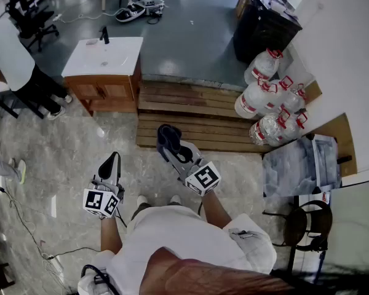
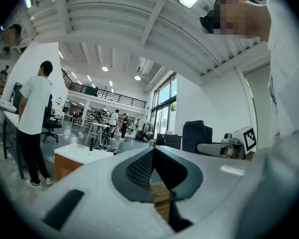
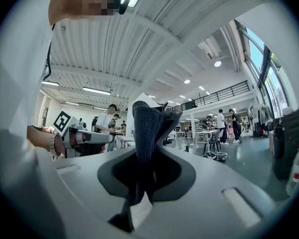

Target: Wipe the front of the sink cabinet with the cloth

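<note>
Head view looks down at a floor (image 1: 80,158) of shiny grey stone near the person's feet; farther off it turns smooth and blue-grey. At the far left a person in a white shirt (image 1: 9,54) stands by a black chair (image 1: 27,14).

Next comes the sink cabinet (image 1: 104,91). It has a white top, a black tap and a brown wood front, and it stands on the floor just beside the far left corner of a low wooden platform (image 1: 197,115). It is well apart from both tools.

The left gripper (image 1: 112,158) points up, near the person's shoes. In the left gripper view its jaws are pressed together with nothing between them (image 2: 153,151), and the sink cabinet (image 2: 70,158) shows off to the left.

The right gripper (image 1: 172,149) is just to its right, over the near edge of the platform. Its jaws are squeezed tight on the cloth (image 1: 167,134), a dark grey cloth that sticks up past the tips (image 3: 147,123).

At the right edge of the platform lie big clear water bottles (image 1: 270,97) with red caps, against a white wall. A black bin (image 1: 264,29) stands behind them. A dark stool (image 1: 307,226) is at the near right.

The room is big and bright, with a white ribbed ceiling and tall windows.
</note>
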The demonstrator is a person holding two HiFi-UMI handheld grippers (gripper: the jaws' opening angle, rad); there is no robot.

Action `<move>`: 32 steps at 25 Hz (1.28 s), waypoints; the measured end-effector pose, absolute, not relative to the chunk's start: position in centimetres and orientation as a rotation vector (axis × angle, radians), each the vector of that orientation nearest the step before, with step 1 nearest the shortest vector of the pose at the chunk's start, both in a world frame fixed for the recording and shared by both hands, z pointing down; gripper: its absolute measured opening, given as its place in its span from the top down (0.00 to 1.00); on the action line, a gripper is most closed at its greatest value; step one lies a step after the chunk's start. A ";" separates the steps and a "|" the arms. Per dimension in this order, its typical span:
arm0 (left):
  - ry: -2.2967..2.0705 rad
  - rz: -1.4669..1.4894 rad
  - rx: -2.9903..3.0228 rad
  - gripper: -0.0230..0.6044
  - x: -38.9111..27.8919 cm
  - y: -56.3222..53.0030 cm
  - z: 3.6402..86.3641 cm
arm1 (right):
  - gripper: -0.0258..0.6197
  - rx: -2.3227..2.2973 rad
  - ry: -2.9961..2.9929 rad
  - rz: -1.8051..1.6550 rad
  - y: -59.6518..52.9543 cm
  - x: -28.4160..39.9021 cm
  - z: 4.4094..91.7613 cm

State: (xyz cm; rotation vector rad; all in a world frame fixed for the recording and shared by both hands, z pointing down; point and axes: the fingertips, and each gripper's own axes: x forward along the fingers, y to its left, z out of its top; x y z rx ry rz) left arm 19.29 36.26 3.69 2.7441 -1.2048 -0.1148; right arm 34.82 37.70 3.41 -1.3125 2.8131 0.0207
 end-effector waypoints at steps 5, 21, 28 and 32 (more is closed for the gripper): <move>-1.207 -0.111 2.734 0.96 19.2 36.9 4.1 | 0.87 -1.316 2.815 0.012 38.0 34.8 3.5; -1.238 -0.107 2.735 0.96 19.9 37.0 4.1 | 0.86 -1.285 2.789 -0.030 37.9 35.9 3.5; -1.307 -0.097 2.682 0.96 19.3 36.7 5.4 | 0.86 -1.230 2.822 -0.058 37.0 35.5 4.7; -1.369 -0.076 2.647 0.96 18.8 36.2 6.8 | 0.86 -1.170 2.832 -0.076 35.5 35.2 5.9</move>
